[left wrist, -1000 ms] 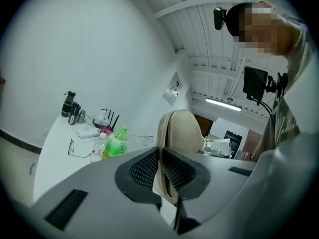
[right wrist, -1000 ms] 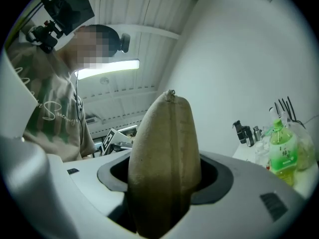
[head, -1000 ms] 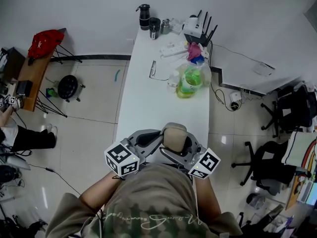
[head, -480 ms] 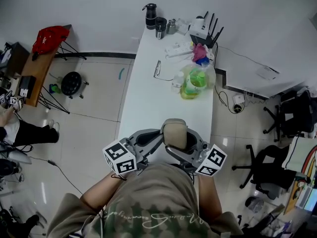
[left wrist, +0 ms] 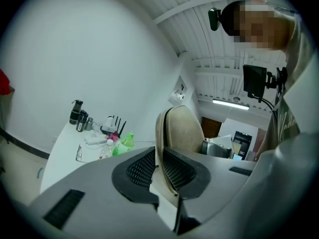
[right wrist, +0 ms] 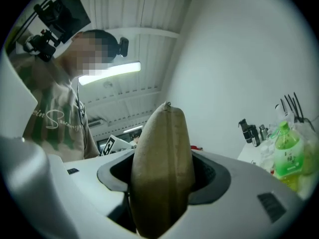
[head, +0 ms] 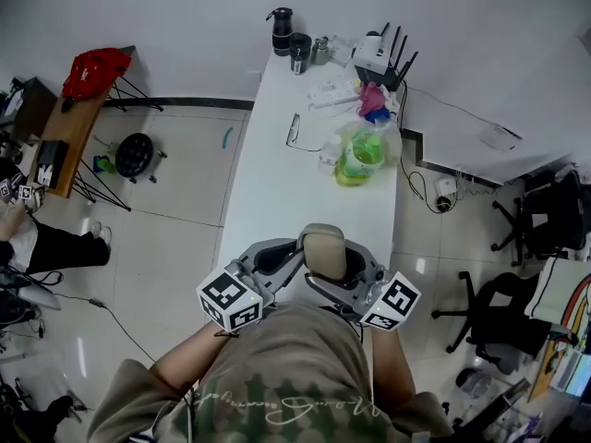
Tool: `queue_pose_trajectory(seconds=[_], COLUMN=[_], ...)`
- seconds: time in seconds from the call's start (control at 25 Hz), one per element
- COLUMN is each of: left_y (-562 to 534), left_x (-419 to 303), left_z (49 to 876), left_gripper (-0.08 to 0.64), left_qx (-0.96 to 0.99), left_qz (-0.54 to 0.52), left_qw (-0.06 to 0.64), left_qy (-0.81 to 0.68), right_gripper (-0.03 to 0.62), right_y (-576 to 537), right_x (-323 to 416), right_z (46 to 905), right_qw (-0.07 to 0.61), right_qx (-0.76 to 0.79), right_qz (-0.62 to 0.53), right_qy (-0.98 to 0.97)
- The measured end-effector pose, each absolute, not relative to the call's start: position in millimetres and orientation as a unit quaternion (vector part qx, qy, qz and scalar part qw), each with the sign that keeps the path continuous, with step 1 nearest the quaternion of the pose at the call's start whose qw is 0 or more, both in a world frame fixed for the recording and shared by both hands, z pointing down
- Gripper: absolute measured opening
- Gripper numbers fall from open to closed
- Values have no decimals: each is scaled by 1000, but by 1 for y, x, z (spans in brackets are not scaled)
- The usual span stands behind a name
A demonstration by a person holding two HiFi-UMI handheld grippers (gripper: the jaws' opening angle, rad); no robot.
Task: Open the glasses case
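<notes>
**benchrat:** So what's the setup here, big stuff first?

**tabletop_tim:** The long white table (head: 277, 183) runs away ahead of both grippers, with its near end right under them. The left gripper (head: 288, 253) and the right gripper (head: 343, 273) are held level, fingertips facing each other. The beige fabric oval glasses case (head: 324, 252) stands on end between them, just above that near end.

**benchrat:** Who's got hold of it?

**tabletop_tim:** Both. The left one's jaws are nearly together, pinching one thin rim of the case. The right one's jaws are spread wide and clamped round its fat body, seam facing that camera and zip pull at the top. Can't tell if the case is open at all.

**benchrat:** Anything else on there?

**tabletop_tim:** Way out past the fingertips there's a green plastic bottle (head: 354, 155). To its left, a pair of thin-framed glasses (head: 293, 129) lies flat.
</notes>
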State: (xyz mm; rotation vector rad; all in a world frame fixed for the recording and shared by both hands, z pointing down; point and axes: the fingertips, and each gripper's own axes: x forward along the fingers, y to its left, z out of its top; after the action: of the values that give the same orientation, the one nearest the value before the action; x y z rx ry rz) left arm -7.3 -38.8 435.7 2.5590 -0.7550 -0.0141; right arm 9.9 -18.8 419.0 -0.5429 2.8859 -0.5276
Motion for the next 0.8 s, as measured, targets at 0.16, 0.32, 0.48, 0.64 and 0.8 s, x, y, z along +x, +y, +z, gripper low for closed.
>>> queue_pose_trajectory(seconds=[0.16, 0.32, 0.48, 0.64, 0.8], left_y=[-37, -29, -26, -35, -40], left_x=[6, 28, 37, 30, 12], left_z=[436, 434, 439, 438, 437], left_gripper=[37, 37, 37, 37, 38], left_qx=[933, 945, 948, 933, 907], left_qz=[-17, -12, -3, -34, -74], left_qw=[255, 256, 255, 272, 313], left_qy=[-252, -201, -189, -233, -271], right_gripper=[291, 291, 290, 291, 307], right_y=[-14, -5, 0, -12, -26], right_x=[20, 38, 45, 46, 46], right_z=[418, 421, 427, 424, 412], right_qw=[68, 97, 88, 118, 123], right_qx=[-181, -150, -147, -148, -203], right_qz=[-173, -220, -207, -199, -139], right_qy=[966, 959, 963, 961, 961])
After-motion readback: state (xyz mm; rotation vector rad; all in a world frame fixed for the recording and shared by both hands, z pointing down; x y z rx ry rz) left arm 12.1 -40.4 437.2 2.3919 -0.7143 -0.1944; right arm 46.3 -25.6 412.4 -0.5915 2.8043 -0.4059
